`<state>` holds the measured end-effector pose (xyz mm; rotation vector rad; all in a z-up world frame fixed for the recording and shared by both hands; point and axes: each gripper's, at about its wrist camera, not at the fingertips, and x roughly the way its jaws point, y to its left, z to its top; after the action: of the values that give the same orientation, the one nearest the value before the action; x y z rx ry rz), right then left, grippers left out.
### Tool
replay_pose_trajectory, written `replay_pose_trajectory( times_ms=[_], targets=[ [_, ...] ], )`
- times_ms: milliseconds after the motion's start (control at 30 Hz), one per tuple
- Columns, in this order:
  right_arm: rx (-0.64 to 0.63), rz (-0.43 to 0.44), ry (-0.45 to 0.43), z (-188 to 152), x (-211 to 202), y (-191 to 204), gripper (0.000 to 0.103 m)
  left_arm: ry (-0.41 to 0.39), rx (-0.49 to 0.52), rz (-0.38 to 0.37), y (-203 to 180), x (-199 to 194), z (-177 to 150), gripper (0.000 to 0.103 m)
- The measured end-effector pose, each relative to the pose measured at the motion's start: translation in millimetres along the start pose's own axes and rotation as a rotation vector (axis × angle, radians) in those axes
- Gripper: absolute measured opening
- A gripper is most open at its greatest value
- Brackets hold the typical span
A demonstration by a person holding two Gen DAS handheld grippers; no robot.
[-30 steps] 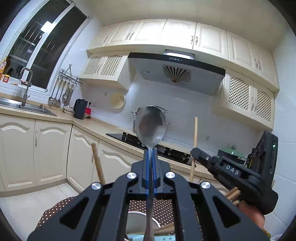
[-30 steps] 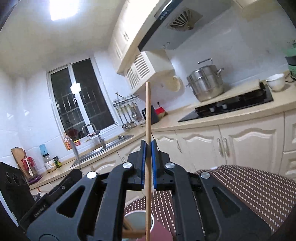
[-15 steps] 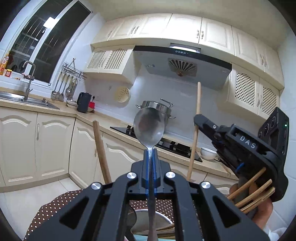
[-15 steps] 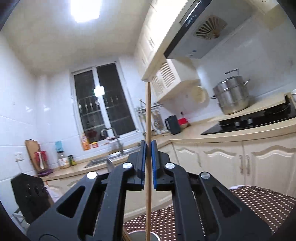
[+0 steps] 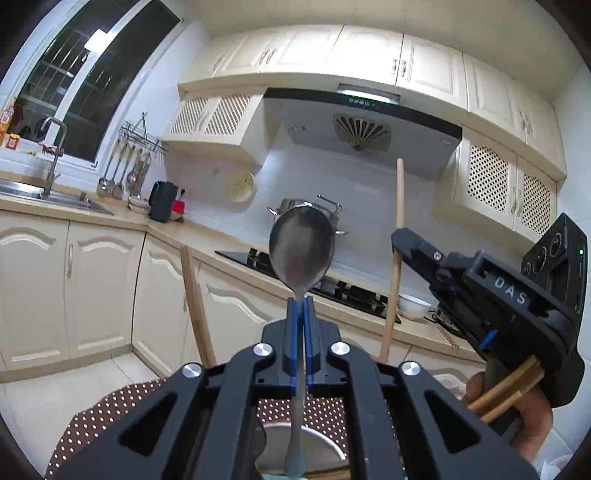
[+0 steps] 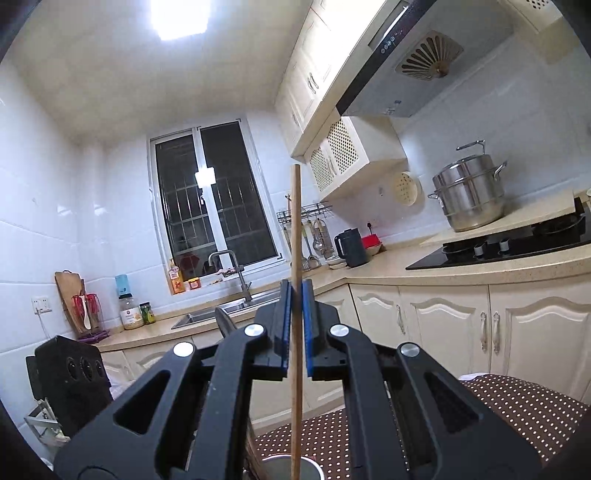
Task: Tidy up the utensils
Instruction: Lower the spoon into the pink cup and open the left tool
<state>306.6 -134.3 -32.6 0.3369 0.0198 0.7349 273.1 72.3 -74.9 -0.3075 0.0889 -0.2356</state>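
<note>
The metal spoon (image 5: pixel 302 249) stands upright, bowl up, its neck pinched between the blue pads of the left tool (image 5: pixel 303 321); its handle runs straight down toward the steel cup (image 5: pixel 317 443) showing at 6 o'clock in the left wrist view. At 3 o'clock of the spoon, the right tool (image 5: pixel 399 240) is clamped on a wooden chopstick (image 5: pixel 395 251), also upright. In the right wrist view the same chopstick (image 6: pixel 295 295) passes between the pressed-together pads of the right tool (image 6: pixel 295 321), and its lower end hangs over the rim of the cup (image 6: pixel 310 467) at 6 o'clock. More bamboo sticks (image 5: pixel 506 387) are tucked in the person's hand (image 5: pixel 524 417) under the right tool. Another wooden stick (image 5: pixel 197 306) leans at 9 o'clock of the spoon.

Against a second ago, the left view has sunk a little: the spoon's bowl now covers the steamer pot (image 5: pixel 325 210) rather than sitting below it, and the cup fills more of the bottom edge. The right tool has tipped upward and turned, so the ceiling light (image 6: pixel 181 16) dominates its view. Both grips are unchanged. I judge both utensils are being lowered into the cup on the dotted surface (image 6: pixel 517 402), with release not yet begun.
</note>
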Motion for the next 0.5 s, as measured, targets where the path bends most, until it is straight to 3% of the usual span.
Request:
replay_pose_trajectory(
  times_ms=[233, 300, 367, 500],
  targets=[
    [0.001, 0.000, 0.000, -2, -4, 5, 0.006, 0.045, -0.026, -0.017, 5, -9, -3, 0.006],
    [-0.005, -0.006, -0.003, 0, -5, 7, 0.006, 0.048, -0.032, -0.023, 6, -15, -1, 0.010],
    [-0.017, -0.024, -0.017, 2, -7, 11, 0.006, 0.044, -0.033, -0.026, 5, -21, 1, 0.030],
    [-0.044, -0.078, -0.057, 9, -13, 22, 0.007, 0.043, -0.024, -0.017, 2, -33, 4, 0.031]
  ],
)
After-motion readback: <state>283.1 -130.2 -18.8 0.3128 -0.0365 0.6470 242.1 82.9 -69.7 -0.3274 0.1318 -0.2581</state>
